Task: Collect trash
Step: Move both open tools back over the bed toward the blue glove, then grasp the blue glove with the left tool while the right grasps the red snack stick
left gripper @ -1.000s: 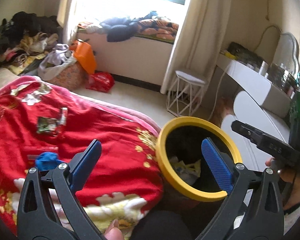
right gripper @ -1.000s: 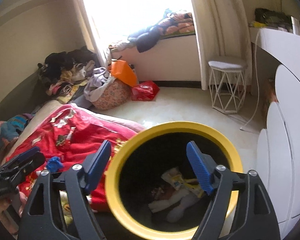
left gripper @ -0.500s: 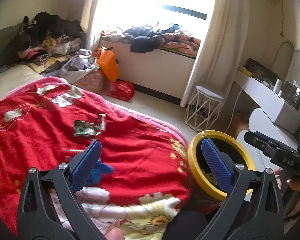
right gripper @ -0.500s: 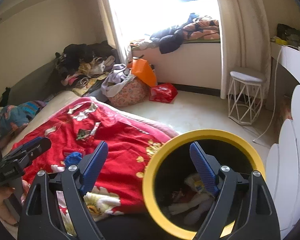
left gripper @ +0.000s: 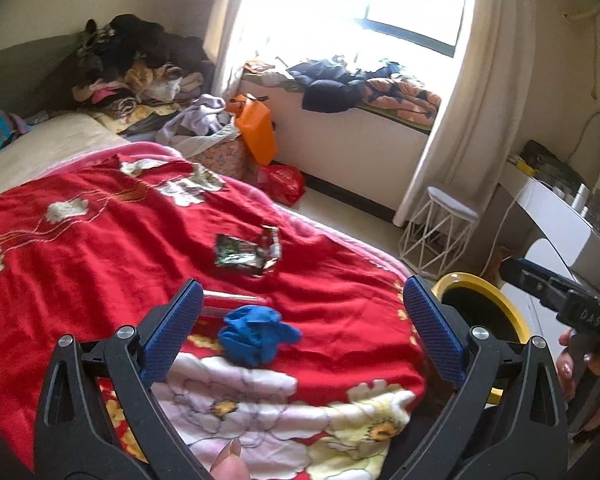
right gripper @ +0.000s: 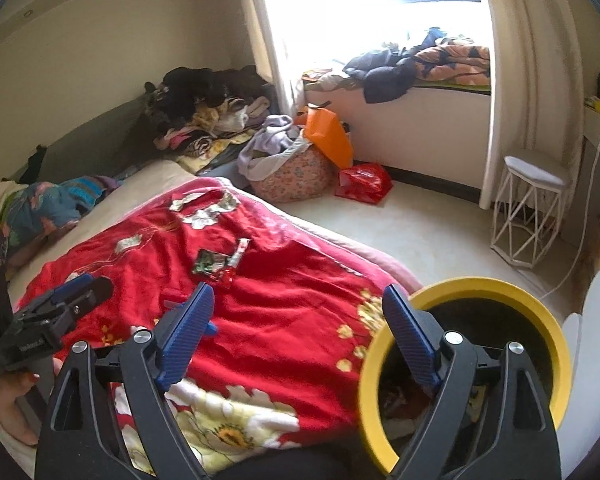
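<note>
Swinging from the yellow bin (left gripper: 512, 320) toward the blue wad (left gripper: 256, 334), both tools (left gripper: 300, 336) (right gripper: 296, 338) gape empty.

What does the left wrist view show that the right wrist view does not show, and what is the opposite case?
Only the left wrist view shows the whole crumpled blue item on the red blanket, lying between the open left gripper fingers, and the desk top with bottles on it. Only the right wrist view shows inside the yellow-rimmed bin, where some trash lies, and the colourful bundle at the head of the bed. Both show the green wrapper, the orange bag, the white stool, and the open right gripper.
</note>
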A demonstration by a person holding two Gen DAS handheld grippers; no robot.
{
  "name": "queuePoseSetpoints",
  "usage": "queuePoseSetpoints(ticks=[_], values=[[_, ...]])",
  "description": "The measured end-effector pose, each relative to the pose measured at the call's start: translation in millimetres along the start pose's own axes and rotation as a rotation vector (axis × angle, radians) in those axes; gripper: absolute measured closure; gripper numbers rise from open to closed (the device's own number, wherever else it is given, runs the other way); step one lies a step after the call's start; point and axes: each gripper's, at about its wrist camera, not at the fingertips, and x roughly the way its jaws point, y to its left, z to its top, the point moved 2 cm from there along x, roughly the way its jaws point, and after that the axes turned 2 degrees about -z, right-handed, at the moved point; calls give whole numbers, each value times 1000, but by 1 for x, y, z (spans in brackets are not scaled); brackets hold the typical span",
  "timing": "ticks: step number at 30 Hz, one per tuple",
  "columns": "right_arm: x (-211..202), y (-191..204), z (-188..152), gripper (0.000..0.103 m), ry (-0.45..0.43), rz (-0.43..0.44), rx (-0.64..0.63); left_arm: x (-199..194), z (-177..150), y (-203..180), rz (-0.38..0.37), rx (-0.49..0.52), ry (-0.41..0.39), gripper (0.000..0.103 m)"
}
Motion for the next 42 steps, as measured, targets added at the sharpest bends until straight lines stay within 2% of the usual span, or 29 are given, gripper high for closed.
queuePoseSetpoints(ticks=[12,21,26,32,37,42], values=[[62,42,27,19,41,25,-75,14,-18,44,47,-38,43,11],[128,61,44,19,103,49,-63,40,-36,61,8,-73,117,11],[167,69,43,19,164,54,-56,55,-41,65,-42,-107,150,11],[205,77,33,19,223,67,-49,74,-47,65,-60,-110,180,21],[231,83,23,30,268,84,-47,85,-54,69,-68,-126,206,29],[252,87,14,42,320,113,-33,92,-60,72,-68,-139,223,32]])
